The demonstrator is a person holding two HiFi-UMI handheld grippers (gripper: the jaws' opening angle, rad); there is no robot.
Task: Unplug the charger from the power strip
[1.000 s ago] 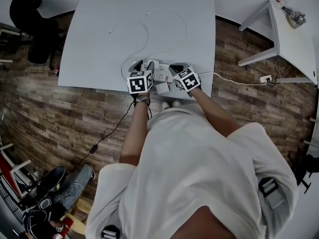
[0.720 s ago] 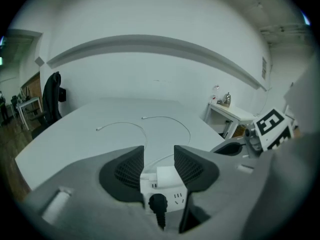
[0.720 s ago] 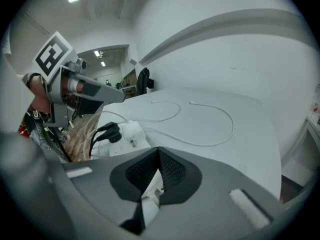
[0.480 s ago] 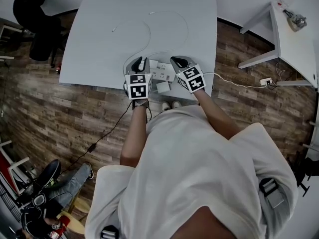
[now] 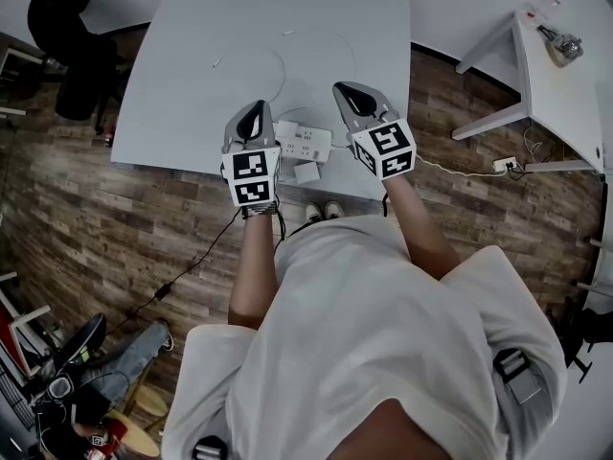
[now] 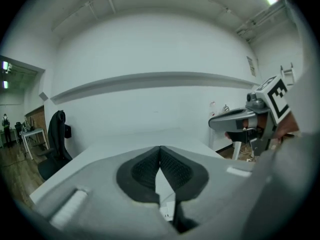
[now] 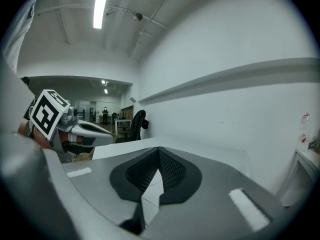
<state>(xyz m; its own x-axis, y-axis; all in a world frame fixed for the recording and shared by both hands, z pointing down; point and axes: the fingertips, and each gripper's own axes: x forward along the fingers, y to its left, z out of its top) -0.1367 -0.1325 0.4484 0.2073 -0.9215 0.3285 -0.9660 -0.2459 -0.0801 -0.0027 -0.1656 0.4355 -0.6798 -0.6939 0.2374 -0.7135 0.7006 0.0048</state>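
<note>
Both tools are up off the worktop (image 5: 192, 27), pointing nearly level. Left tool (image 5: 252, 115): pads pressed together, nothing between them. Right tool (image 5: 350, 94): same, tips touching, empty.

The power strip (image 5: 305, 143) lies near the worktop's front edge, between the two tools and below them. The charger (image 5: 306, 172), a small white block, lies just beside the strip on the edge side. I can't see its prongs from the head view, but I judge it's out of the socket, so the pull is done.

To finish cleanly:
- confirm the block is fully out of the socket before calling it done
- keep both tools high and clear of the thin white cable (image 5: 283, 70) looping across the worktop, since a snag drags the strip
- the charger is close to the edge, so don't nudge it
</note>
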